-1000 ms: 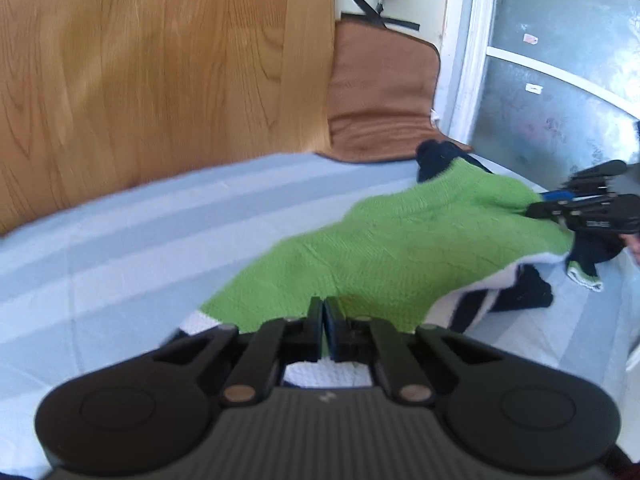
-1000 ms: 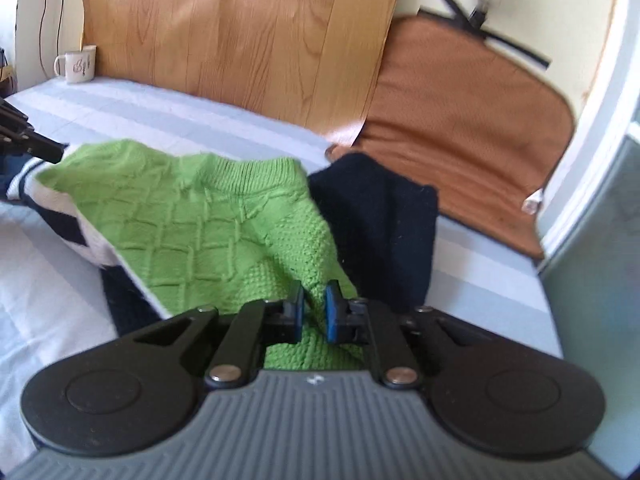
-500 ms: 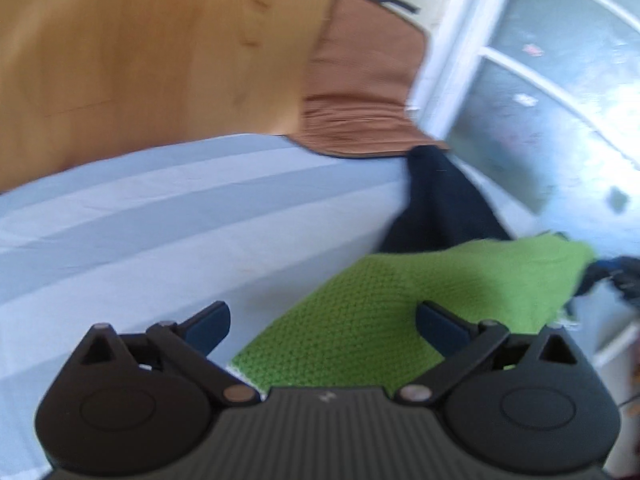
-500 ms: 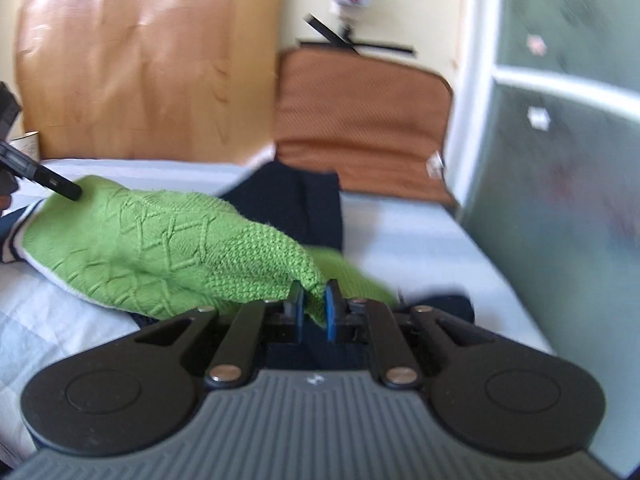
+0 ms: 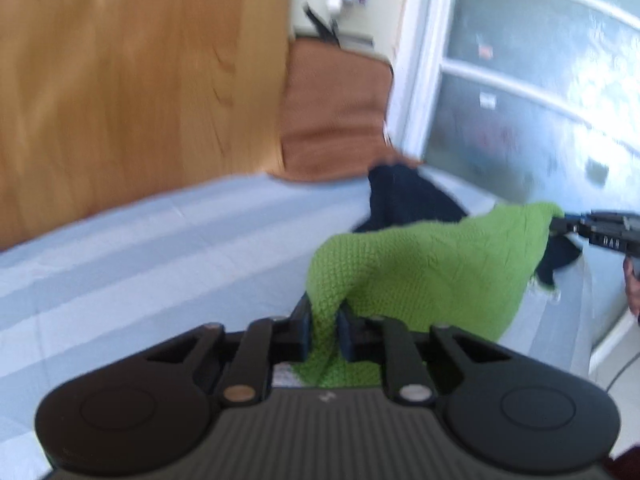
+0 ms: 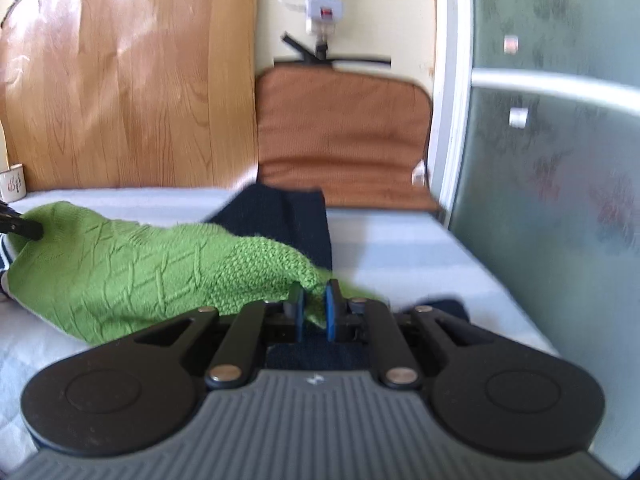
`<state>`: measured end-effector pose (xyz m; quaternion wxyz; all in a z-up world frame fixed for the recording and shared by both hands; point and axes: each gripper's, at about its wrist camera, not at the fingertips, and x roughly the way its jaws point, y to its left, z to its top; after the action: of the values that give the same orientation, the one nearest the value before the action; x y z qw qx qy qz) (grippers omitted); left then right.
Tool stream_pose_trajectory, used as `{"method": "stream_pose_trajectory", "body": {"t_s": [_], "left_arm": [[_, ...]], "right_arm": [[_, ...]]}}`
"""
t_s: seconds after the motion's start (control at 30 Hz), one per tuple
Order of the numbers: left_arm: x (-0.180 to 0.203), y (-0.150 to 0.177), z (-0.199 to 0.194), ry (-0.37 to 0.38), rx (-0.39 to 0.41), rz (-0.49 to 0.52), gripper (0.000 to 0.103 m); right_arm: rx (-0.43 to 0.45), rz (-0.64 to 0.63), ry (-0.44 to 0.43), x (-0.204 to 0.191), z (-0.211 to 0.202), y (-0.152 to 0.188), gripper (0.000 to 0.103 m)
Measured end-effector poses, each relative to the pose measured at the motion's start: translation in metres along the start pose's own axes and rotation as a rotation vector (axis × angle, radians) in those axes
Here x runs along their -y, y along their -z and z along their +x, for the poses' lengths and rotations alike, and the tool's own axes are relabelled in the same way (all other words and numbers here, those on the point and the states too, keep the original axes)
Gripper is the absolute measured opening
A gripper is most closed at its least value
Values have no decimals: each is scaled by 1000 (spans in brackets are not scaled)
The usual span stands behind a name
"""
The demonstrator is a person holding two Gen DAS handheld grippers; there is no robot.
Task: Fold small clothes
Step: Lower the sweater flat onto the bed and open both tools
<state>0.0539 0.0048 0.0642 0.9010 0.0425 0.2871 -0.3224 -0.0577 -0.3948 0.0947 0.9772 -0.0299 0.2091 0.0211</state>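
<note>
You can make out pale lettering, roughly "DAB", on the side of the right claw. The mug carries a dark mark you cannot read.

Left gripper reclamped on green sweater after wide reopening.

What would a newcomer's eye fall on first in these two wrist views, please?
The bright green knitted sweater, stretched above the blue striped sheet between the left gripper and right gripper, each shut on an end. The left's jaws have just been closing on it. Behind stand a wooden board and a brown cushion.
</note>
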Motion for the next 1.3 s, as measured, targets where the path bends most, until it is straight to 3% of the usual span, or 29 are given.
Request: {"method": "stream_pose_trajectory", "body": {"t_s": [0.17,0.3,0.47,0.63,0.77,0.9,1.03,1.17,1.3], "left_arm": [[19,-19,-58,-97,170,-24,10],[39,-46,-134,-152,387,-25,10],[78,-82,-217,-277,594,9,10],[125,-111,-287,-414,757,45,10],[148,-126,-327,-515,839,71,10],[153,-134,-339,-596,834,82,10],[136,-126,-319,-659,747,56,10],[83,-117,-264,-686,594,-23,10],[23,-108,-180,-741,417,-99,10]], "right_arm": [[206,-41,7,-10,-37,-47,13],[416,-59,-13,-12,-83,-93,13],[643,-84,-45,-19,-141,-147,13],[771,-96,-87,-23,-181,-189,13],[811,-112,-128,-28,-197,-207,13],[810,-126,-180,-33,-197,-210,13],[746,-143,-234,-37,-168,-204,13],[623,-147,-261,-50,-104,-195,13],[442,-149,-249,-75,0,-181,13]]}}
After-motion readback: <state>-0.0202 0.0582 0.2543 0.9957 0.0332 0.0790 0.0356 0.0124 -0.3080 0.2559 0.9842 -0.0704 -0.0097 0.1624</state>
